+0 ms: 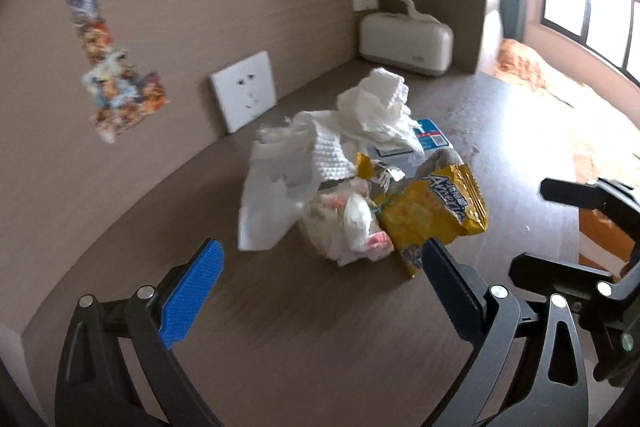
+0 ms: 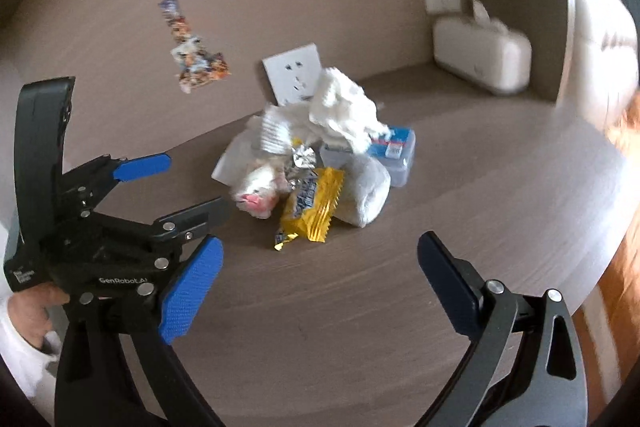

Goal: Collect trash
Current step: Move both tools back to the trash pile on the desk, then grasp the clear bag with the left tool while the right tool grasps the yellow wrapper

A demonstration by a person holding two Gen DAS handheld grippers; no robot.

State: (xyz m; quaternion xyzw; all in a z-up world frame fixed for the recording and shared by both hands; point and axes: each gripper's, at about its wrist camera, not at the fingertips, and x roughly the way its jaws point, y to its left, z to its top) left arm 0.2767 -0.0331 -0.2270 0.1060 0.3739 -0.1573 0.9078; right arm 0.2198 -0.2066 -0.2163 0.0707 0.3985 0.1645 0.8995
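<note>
Left wrist view: my left gripper hangs with jaws spread wide, nothing between the ribbed blue pads, just short of the trash pile. That pile sits on a brown wood-grain table near the back wall. It consists of crumpled white tissue with an embossed, quilted texture, a limp white sheet draped to the left, a balled wrapper with pink marks, and a glossy yellow snack bag with a crimped edge and silver foil lining. A box with a blue label lies half buried under the tissue.

Behind the pile, a flat white wall socket is mounted at table level, and a rounded cream tissue dispenser stands in the corner. A colourful torn sticker clings to the wall. My right gripper enters this view at the right edge, its black fingers apart and empty.

Right wrist view adds what the other lacks: the box proves to be translucent plastic with rounded corners, and a rolled white wad rests against it beside the yellow bag. My right gripper is likewise released, holding nothing, well clear of the pile. My left gripper shows from the side, and my left hand grips its handle. Both views are slightly blurred.
</note>
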